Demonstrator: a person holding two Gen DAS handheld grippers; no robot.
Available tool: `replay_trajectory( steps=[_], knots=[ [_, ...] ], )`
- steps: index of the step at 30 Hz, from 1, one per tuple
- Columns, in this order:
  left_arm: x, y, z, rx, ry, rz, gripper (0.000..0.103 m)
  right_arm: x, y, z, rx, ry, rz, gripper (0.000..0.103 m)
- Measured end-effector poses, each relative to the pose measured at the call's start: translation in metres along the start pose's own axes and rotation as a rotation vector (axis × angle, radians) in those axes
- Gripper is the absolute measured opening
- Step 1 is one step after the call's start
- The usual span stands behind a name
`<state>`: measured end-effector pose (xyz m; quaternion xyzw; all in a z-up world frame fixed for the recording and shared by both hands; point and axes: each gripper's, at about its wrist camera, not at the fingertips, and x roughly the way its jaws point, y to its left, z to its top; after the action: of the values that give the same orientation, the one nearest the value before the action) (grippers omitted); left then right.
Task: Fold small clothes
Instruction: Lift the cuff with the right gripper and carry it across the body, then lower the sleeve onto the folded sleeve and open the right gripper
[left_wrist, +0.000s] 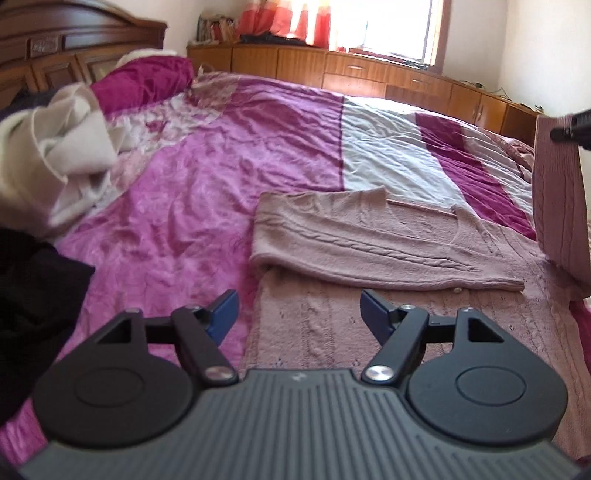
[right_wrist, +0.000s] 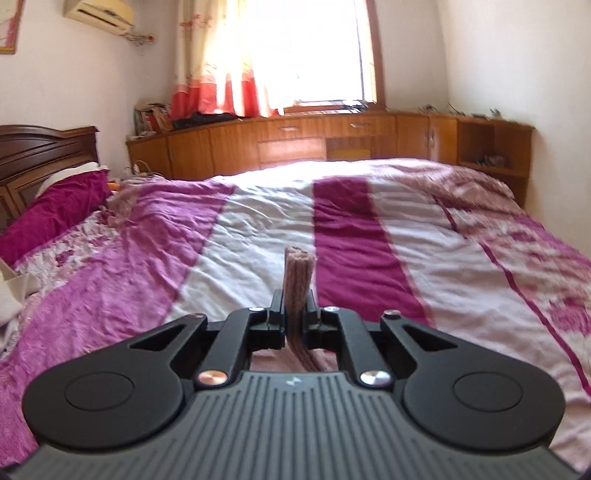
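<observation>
1. Dusty-pink cable-knit sweater (left_wrist: 388, 314): lies flat on the bed (left_wrist: 221, 166), body spread, knit pattern visible.
2. One sleeve (left_wrist: 369, 240) folded across the body, lying flat, cuff end toward the left.
3. Other sleeve (left_wrist: 557, 192) lifted upright at the right edge; ribbed cuff (right_wrist: 297, 284) pinched in the right gripper (right_wrist: 294, 314).

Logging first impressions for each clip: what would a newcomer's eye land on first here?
Probably the dusty pink knit sweater spread on the magenta-and-white bedspread, one sleeve folded across it. At the far right its other sleeve hangs lifted, pinched in the shut right gripper. The left gripper hovers open over the sweater's near edge.
</observation>
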<state>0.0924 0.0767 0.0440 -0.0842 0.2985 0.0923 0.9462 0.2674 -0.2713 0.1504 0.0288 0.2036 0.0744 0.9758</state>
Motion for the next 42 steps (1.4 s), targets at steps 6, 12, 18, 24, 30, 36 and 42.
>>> replay_trajectory(
  steps=[6,12,18,24,30,36,42],
  knots=[
    [0.003,0.022,0.002,-0.068,0.003,0.023,0.074,0.003,0.057,0.034,-0.068,-0.006,0.034,0.008],
    [0.008,0.047,0.002,-0.147,0.023,0.042,0.074,0.003,0.109,0.065,-0.114,-0.033,0.053,0.008],
    [0.008,0.064,0.003,-0.188,0.024,0.046,0.074,0.010,0.142,0.056,-0.159,-0.015,0.058,0.008],
    [0.010,0.071,0.003,-0.219,0.040,0.049,0.074,0.031,0.160,0.008,-0.194,0.043,0.082,0.008],
    [0.008,0.079,0.007,-0.244,0.028,0.048,0.074,0.062,0.188,-0.059,-0.266,0.096,0.104,0.008],
    [0.015,0.087,0.006,-0.282,0.063,0.059,0.074,0.090,0.206,-0.110,-0.157,0.227,0.242,0.043],
    [0.016,0.084,0.003,-0.263,0.072,0.066,0.074,0.080,0.210,-0.128,-0.158,0.200,0.272,0.094]
  ],
)
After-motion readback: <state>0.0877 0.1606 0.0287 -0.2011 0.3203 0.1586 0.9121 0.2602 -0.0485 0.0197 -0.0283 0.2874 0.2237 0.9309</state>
